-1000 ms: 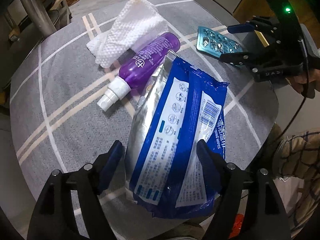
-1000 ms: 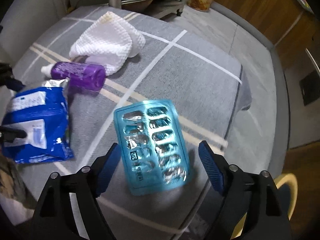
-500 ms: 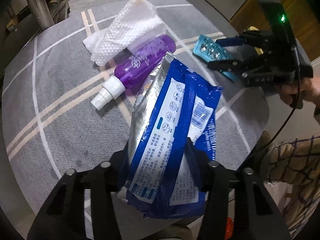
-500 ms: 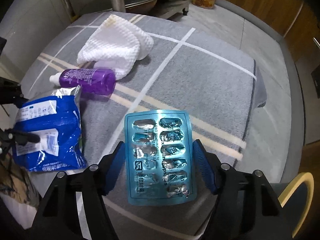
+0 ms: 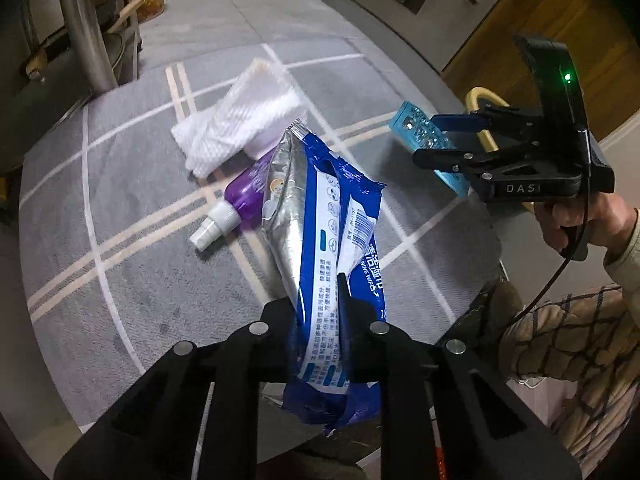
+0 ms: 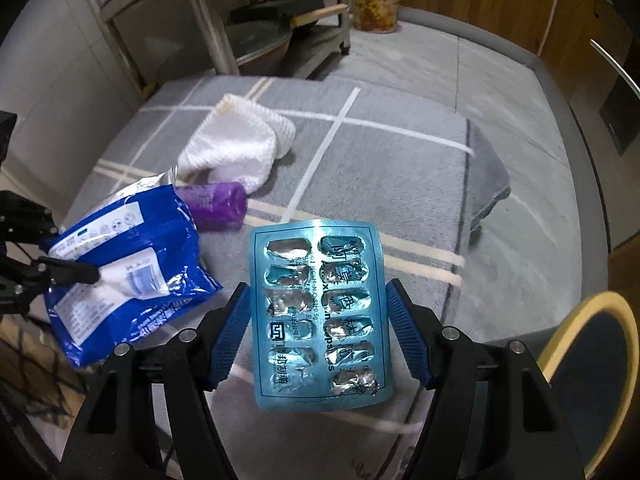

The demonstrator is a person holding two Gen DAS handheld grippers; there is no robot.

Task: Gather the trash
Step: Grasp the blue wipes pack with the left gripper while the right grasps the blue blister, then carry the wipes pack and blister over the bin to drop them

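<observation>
My left gripper (image 5: pixel 318 312) is shut on a blue and silver wipes packet (image 5: pixel 320 216) and holds it above the grey tablecloth (image 5: pixel 120 240). It shows at the left of the right wrist view (image 6: pixel 128 256). My right gripper (image 6: pixel 318 332) is shut on a teal empty blister pack (image 6: pixel 320 312), lifted off the table. The left wrist view shows that gripper (image 5: pixel 448 140) and the pack (image 5: pixel 424 136) at the right. A purple spray bottle (image 5: pixel 244 196) and a white cloth (image 5: pixel 236 120) lie on the table.
A metal rack with a pan (image 6: pixel 260 36) stands behind the table. A yellow patterned bin (image 6: pixel 374 0) sits on the floor at the back. A yellow-rimmed stool (image 6: pixel 588 352) is at the right of the table. The person's hand and sleeve (image 5: pixel 580 320) are at the right.
Both grippers have closed on their items and lifted them off the table: the left on the wipes packet, the right on the blister pack.
</observation>
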